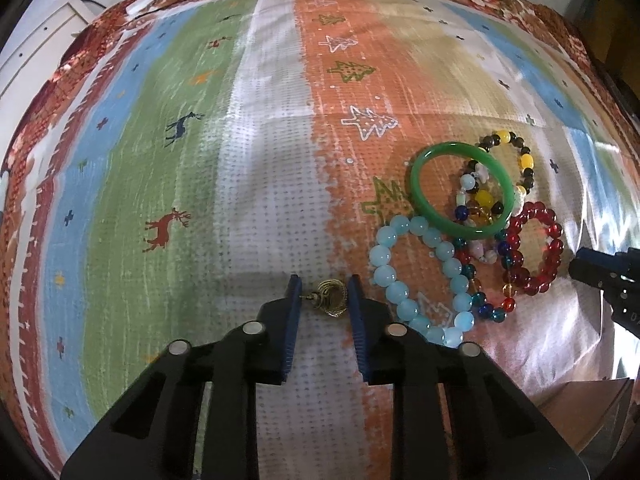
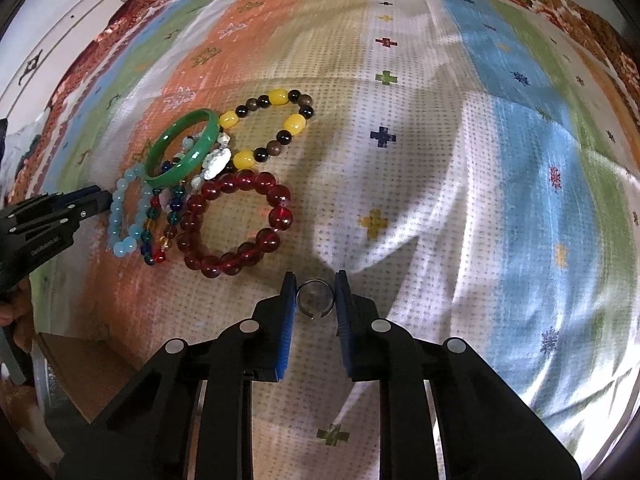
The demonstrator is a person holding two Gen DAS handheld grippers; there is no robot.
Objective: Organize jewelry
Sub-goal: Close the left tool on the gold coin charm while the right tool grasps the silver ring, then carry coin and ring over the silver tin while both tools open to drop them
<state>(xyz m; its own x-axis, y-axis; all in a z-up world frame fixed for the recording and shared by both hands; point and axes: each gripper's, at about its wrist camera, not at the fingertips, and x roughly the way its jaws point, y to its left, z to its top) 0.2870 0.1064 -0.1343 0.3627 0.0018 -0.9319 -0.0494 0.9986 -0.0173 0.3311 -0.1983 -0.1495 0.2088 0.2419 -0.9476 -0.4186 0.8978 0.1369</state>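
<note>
My left gripper (image 1: 324,294) is shut on a small brass-coloured earring (image 1: 330,298) of looped wire, held between the blue pads just above the cloth. My right gripper (image 2: 315,290) is shut on a silver ring (image 2: 315,298). A pile of bracelets lies between them: a green bangle (image 1: 460,190), a light blue bead bracelet (image 1: 420,280), a dark red bead bracelet (image 1: 536,252), a yellow and black bead bracelet (image 1: 520,160) and a multicoloured bead strand (image 1: 486,304). The same pile shows in the right wrist view, with the red bracelet (image 2: 236,224) nearest and the green bangle (image 2: 184,148) beyond.
A patterned cloth (image 1: 240,120) with coloured stripes, deer and trees covers the surface. My right gripper's tip (image 1: 600,272) shows at the right edge of the left wrist view; my left gripper (image 2: 52,220) shows at the left of the right wrist view. White furniture (image 2: 60,28) stands beyond the cloth.
</note>
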